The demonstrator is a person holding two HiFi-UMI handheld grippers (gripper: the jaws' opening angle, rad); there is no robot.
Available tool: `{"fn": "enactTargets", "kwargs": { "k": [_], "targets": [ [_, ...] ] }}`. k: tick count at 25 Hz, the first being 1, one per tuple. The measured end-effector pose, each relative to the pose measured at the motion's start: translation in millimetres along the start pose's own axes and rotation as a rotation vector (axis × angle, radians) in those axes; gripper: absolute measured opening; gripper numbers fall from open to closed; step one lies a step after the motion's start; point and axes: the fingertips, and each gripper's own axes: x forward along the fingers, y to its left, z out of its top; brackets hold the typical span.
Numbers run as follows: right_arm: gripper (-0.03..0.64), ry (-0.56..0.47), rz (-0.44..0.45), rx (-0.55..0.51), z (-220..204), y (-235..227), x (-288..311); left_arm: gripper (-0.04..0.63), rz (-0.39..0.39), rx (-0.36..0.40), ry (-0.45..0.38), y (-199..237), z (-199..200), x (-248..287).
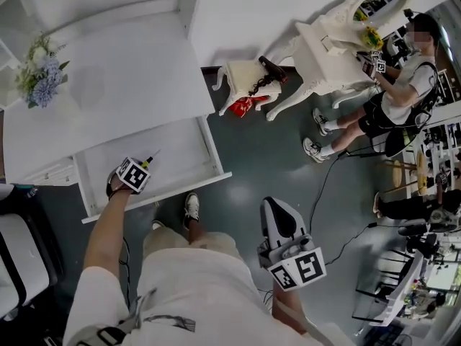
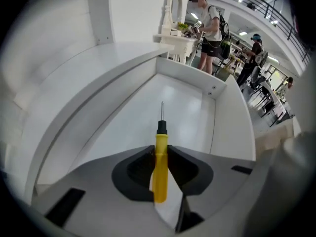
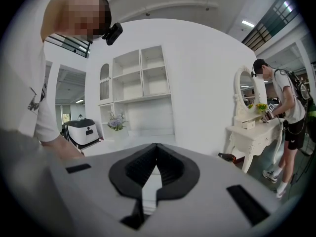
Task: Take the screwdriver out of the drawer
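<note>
**Two grippers, one loaded: screwdriver being held over the open drawer**

Left gripper (image 2: 160, 151) is pinching the screwdriver (image 2: 160, 174) by its yellow handle, with both pads pressing on the handle's sides. The black collar and thin metal shaft are sticking out ahead of the jaws. In the left gripper view the shaft is pointing along the drawer's bare white floor, toward the far corner. From the head view the tool is sitting over the open drawer (image 1: 173, 192), inside its walls and near the front panel. Whether the tip is touching the floor is not showing clearly.

Right gripper (image 3: 156, 147) is hanging well apart from the drawer, out over the dark floor beside the person's right leg. Its jaws are meeting at the tips, with nothing between them, and it is facing white shelving (image 3: 143, 83).

The drawer is standing pulled out from a white desk (image 1: 108, 85). A bunch of pale blue flowers (image 1: 42, 71) is sitting at the desk's far left corner. Across the room a second person (image 1: 403, 85) is working at a white dressing table (image 1: 324, 49).
</note>
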Motion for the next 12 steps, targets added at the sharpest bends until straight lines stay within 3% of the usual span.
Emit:
{"fn": "enactTargets", "kwargs": {
  "k": [7, 12],
  "targets": [
    [0.009, -0.008, 0.094, 0.0, -1, 37, 14, 0.086, 0.018, -0.005, -0.135, -2, 15, -49],
    [0.009, -0.017, 0.155, -0.008, 0, 63, 22, 0.086, 0.045, -0.072, -0.232, -2, 10, -84]
  ]
}}
